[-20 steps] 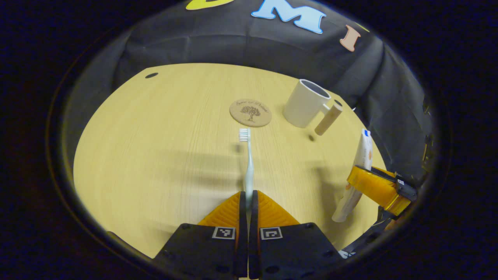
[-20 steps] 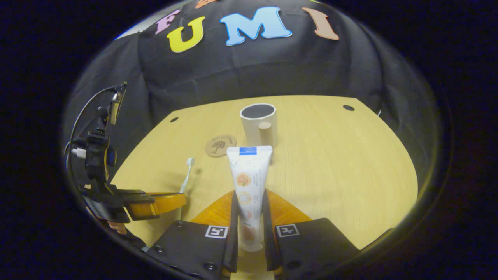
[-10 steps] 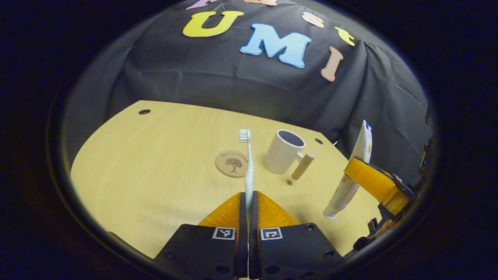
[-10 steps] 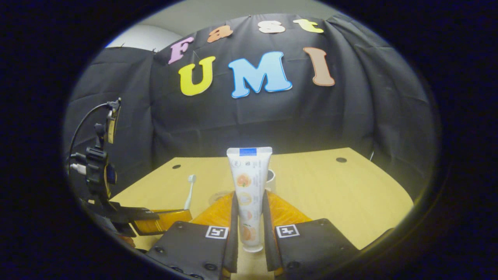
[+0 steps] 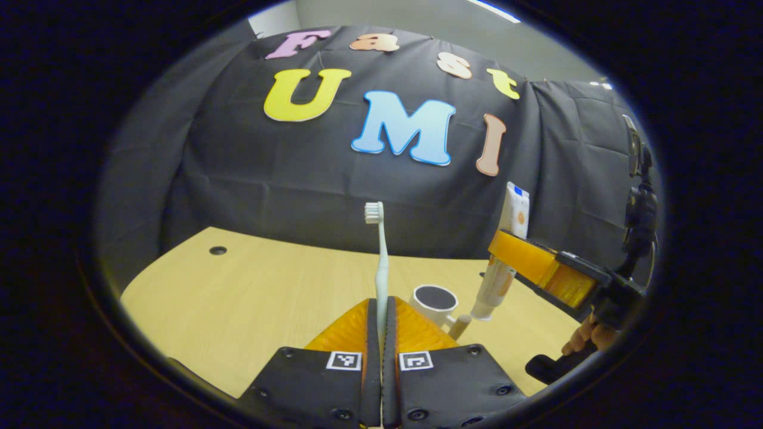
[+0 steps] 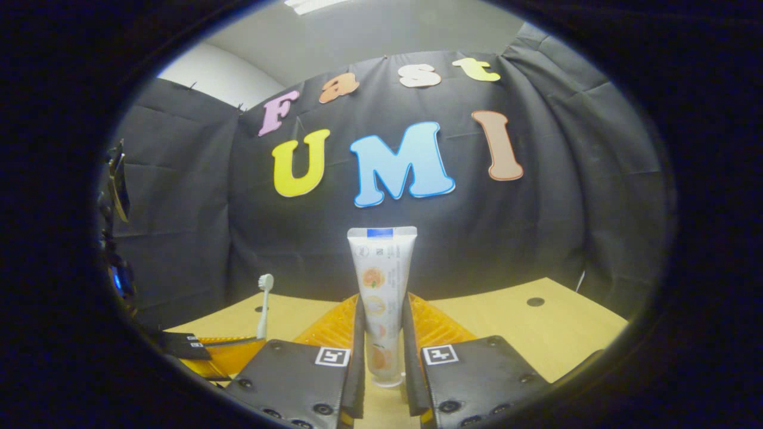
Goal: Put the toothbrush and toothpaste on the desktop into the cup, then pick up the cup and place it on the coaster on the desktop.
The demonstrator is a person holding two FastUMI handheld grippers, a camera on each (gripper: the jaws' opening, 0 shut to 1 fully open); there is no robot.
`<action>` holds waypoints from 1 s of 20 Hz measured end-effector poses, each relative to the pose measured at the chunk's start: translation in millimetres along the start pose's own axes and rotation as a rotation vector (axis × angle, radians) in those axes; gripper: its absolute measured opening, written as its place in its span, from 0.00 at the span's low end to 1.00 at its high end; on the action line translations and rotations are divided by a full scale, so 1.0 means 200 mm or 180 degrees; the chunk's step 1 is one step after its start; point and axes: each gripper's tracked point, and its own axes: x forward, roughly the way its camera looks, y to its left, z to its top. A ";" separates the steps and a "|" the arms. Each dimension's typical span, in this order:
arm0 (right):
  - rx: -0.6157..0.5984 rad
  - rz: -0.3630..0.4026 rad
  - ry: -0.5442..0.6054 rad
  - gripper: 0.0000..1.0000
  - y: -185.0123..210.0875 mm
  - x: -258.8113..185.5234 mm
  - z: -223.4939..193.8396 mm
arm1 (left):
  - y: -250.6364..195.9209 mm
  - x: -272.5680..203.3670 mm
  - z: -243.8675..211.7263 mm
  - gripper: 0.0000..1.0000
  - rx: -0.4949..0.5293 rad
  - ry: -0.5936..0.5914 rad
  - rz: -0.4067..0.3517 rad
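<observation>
- Pale toothbrush (image 5: 381, 262) stands upright, bristles topmost, pinched between the closed fingers of the left gripper (image 5: 381, 310).
- Just beyond and slightly right, the cup (image 5: 434, 301) sits open-mouthed on the desktop (image 5: 250, 298).
- The right gripper (image 6: 383, 333) clamps the toothpaste (image 6: 381, 280) upright; in the left gripper view its lower end hangs nearest the cup, so it likely goes in first.

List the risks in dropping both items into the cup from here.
The cup has a narrow mouth, and the toothpaste hangs cap-down beside it rather than over it, so a release could miss. The toothbrush is pinched near its base by the left gripper; the long handle may pivot or tip the cup.
</observation>
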 end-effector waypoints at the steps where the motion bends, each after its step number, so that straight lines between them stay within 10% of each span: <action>1: 0.0026 -0.0026 -0.0075 0.31 -0.02 0.06 0.00 | -0.01 0.02 0.03 0.09 0.0010 -0.0122 -0.0012; 13: -0.0008 -0.0145 0.0303 0.26 -0.08 0.36 -0.37 | -0.02 0.17 0.08 0.07 0.0094 -0.0472 -0.0048; 20: 0.0008 -0.0253 0.0648 0.46 -0.10 0.33 -0.50 | -0.05 0.23 0.03 0.08 0.0156 -0.0378 -0.0087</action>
